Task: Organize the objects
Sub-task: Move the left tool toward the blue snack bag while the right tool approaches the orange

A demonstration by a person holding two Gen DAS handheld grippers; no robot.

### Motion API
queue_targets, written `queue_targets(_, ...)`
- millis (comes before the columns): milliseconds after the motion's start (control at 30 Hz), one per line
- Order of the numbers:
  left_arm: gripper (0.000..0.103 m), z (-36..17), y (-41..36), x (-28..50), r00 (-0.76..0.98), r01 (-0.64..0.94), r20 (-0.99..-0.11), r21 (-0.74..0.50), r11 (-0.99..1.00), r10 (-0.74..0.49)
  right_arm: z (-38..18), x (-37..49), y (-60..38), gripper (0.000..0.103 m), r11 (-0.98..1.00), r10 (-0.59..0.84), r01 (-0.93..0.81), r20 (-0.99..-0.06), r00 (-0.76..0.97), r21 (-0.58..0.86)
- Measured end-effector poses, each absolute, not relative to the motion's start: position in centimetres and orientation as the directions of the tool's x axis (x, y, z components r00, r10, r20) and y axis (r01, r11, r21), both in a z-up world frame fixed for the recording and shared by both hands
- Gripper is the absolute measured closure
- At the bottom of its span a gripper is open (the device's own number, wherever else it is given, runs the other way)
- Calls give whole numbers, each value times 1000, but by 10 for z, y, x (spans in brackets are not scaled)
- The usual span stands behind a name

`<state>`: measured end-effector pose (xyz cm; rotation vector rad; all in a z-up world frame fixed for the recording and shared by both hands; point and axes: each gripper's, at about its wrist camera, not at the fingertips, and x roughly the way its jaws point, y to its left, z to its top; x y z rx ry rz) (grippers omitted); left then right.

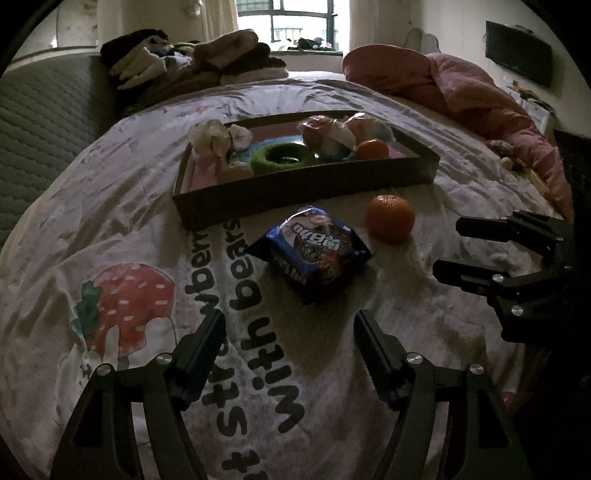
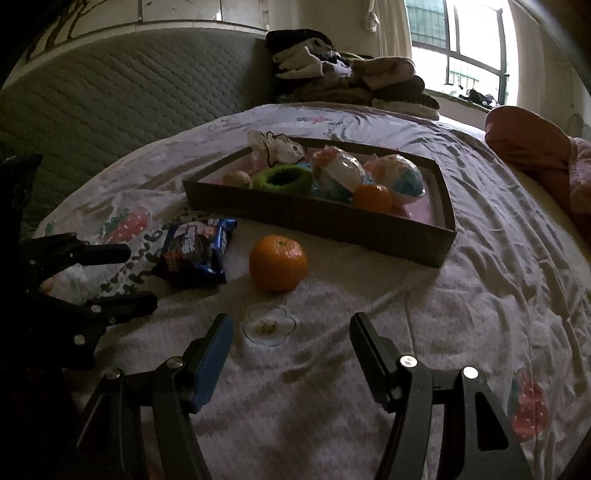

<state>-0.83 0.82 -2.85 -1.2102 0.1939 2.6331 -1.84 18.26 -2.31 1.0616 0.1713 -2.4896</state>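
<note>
A shallow brown box (image 1: 295,195) lies on the bedspread. It holds a green fuzzy ring (image 1: 282,158), an orange (image 1: 373,149), wrapped balls (image 1: 325,134) and a pale soft toy (image 1: 214,138). In front of the box lie a blue snack packet (image 1: 310,251) and a loose orange (image 1: 389,218). My left gripper (image 1: 290,325) is open and empty, just short of the packet. The right gripper (image 2: 291,321) is also open and empty, short of the loose orange (image 2: 279,262), with a small clear flower-shaped piece (image 2: 269,325) lying between its fingers. Each gripper shows in the other's view, the right gripper (image 1: 447,247) and the left gripper (image 2: 142,277).
Folded clothes (image 1: 207,59) are piled at the far end of the bed beside a quilted green headboard (image 2: 110,103). A pink blanket (image 1: 461,88) is bunched along the right side. A window (image 1: 295,22) is behind the bed.
</note>
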Motion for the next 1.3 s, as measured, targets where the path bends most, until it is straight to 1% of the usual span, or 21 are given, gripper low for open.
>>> queue_targets(367,29,-34,15,-12,-623,-281,-764,16,-960,169,-30,-20,179,38,-902,-319,430,-729,-606,37)
queue_targets(833,29,-42,22,-27,-614,-250,-775,17,-968,145,-36,-27,171,38,-910,-278,415,-741,-612,-1)
queue_targets(1000,29,-42,25,-32,-620,-238,-772,19,-971,137,-37,-31,168,34,-911,-269,412,-741,-615,-12)
queue_targets(1300,29,-43,24,-41,-628,-216,-769,22,-976,122,-38,-41,165,33,-918,-259,396,-744,-616,-8)
